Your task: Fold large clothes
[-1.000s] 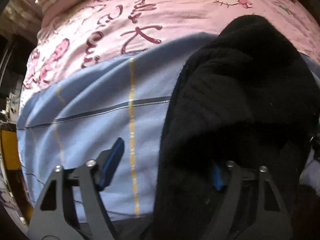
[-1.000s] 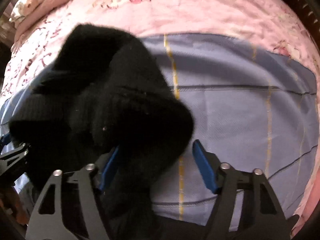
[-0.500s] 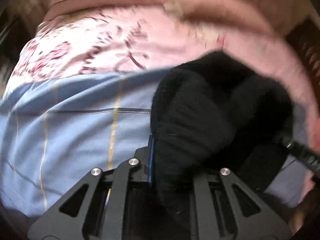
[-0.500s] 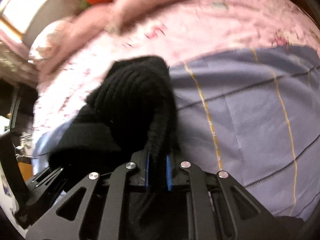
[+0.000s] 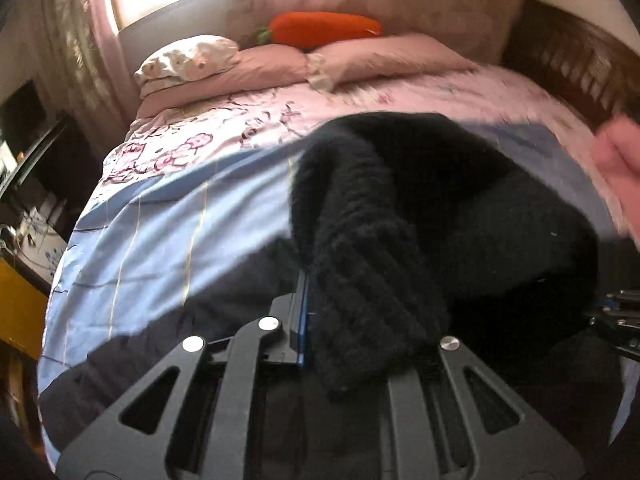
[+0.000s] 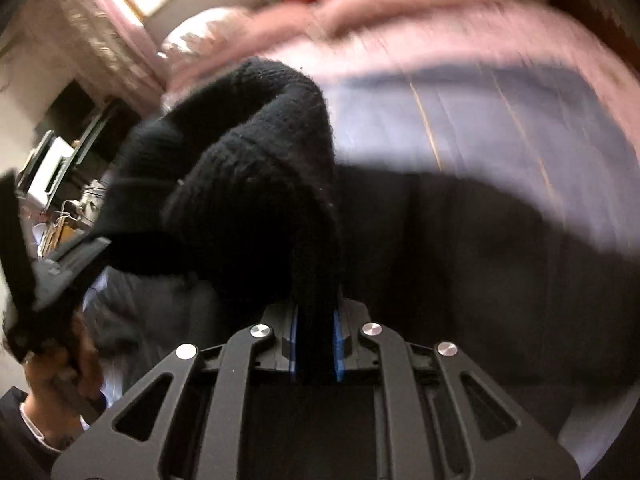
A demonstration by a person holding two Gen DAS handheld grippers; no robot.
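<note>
A black knitted garment (image 5: 400, 208) hangs bunched above the bed, held between both grippers. My left gripper (image 5: 340, 320) is shut on a thick ribbed fold of it; only its left blue pad (image 5: 302, 316) shows, and the knit hides the other. In the right wrist view the same garment (image 6: 248, 168) runs down between the two blue pads of my right gripper (image 6: 315, 320). Those jaws are opening slightly, with the knit still pinched between them. The left gripper's black body (image 6: 52, 272) and the hand on it (image 6: 60, 360) show at the left edge.
A light blue sheet (image 5: 160, 232) with yellow and dark stripes lies on a pink printed duvet (image 5: 360, 92). Pillows (image 5: 188, 60) and an orange carrot cushion (image 5: 324, 28) sit at the bed's head. A dark wooden headboard (image 5: 568, 52) stands at the right, furniture (image 5: 24, 168) at the left.
Both grippers went from open around the black garment to shut on it. They then rose with it off the blue sheet, and the views tipped up to show the pillows and window.
</note>
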